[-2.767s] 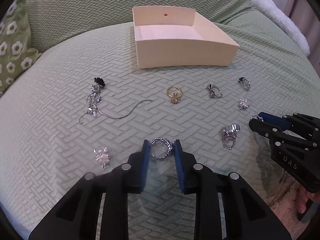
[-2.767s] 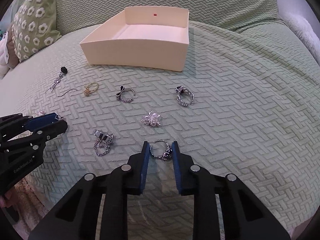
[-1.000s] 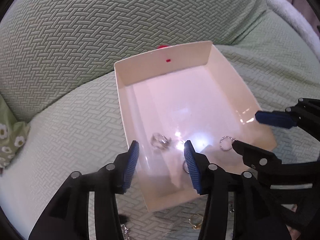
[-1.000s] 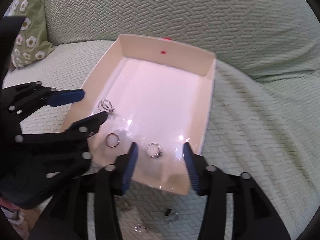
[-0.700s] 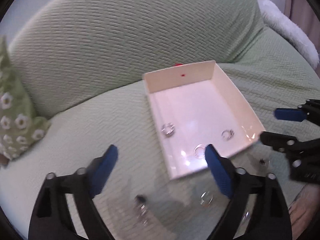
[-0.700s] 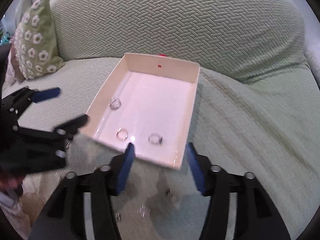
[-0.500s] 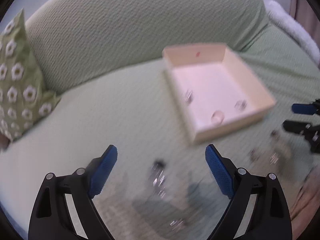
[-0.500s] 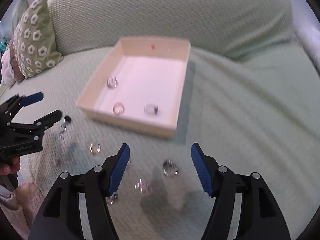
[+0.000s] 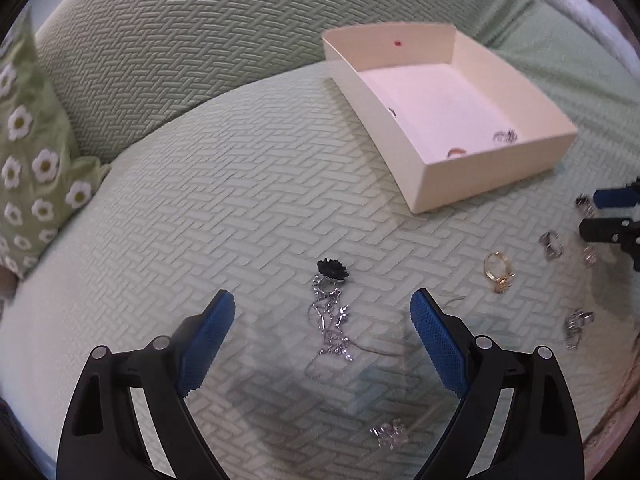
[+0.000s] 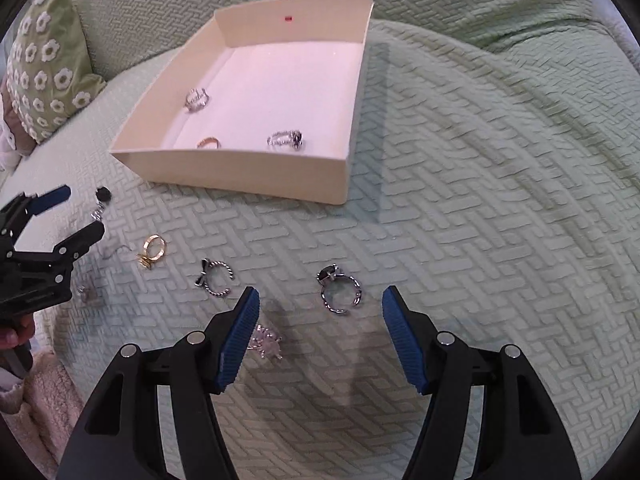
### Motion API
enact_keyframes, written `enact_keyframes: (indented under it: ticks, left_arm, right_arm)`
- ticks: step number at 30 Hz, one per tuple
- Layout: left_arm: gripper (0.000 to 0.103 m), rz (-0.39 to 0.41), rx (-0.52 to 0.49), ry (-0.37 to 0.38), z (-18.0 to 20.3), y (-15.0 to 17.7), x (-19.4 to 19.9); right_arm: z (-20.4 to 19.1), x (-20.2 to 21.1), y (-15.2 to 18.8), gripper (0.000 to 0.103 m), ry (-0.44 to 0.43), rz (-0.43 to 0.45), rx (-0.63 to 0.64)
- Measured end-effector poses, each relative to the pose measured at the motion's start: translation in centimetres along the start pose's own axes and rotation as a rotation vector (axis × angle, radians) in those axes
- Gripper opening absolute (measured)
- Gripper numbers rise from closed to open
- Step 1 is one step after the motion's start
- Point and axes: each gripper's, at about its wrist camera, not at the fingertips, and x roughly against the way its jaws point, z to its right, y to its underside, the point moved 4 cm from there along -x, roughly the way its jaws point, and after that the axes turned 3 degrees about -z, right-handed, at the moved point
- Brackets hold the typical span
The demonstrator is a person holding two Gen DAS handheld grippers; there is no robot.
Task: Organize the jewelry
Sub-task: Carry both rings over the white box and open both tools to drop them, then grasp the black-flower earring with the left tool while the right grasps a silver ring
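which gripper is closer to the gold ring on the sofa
Left. The left gripper sits just beside the gold ring; the right gripper is farther off, over a silver ring.

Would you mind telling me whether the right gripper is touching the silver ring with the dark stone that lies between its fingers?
Apart. In the right wrist view the right gripper is wide open, and the silver ring with the dark stone lies on the green cover with fabric showing on both sides.

Left wrist view: the box (image 9: 486, 184) near wall hides most of two rings; the right gripper (image 9: 600, 210) is cut off by the right edge. Right wrist view: a silver piece (image 10: 87, 294) beside the left gripper (image 10: 82, 213) is blurred; a hand (image 10: 16, 336) is cut off at the left.
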Motion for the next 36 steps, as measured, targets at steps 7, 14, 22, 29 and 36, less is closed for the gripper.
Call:
enact_keyframes:
  ticks: [7,14,22,29,36]
  left_arm:
    - [0.072,-0.039,0.032,0.063,-0.6,-0.3,-1.6]
    - [0.021,-0.044,0.049,0.097,-0.4,-0.7,-1.5]
    - [0.017,-0.034,0.067,0.096,-0.4,-0.8,-1.0]
    - [0.014,0.077,0.102,0.139,-0.2,-1.4,3.6]
    - [0.014,0.218,0.059,0.178,1.6,-5.1,10.5]
  right_arm:
    - [-0.3,-0.5,-0.4,0.063,-0.003,-0.001,0.007]
    - [-0.8,-0.5,-0.7,0.022,0.058,0.037,0.058]
    - [-0.1,0.3,-0.5,0.021,0.021,0.058,0.026]
    - [-0.7,4.0,-0.8,0.021,-0.031,0.149,0.028]
    - [-1.9,10.9,-3.4,0.021,-0.091,0.289,0.071]
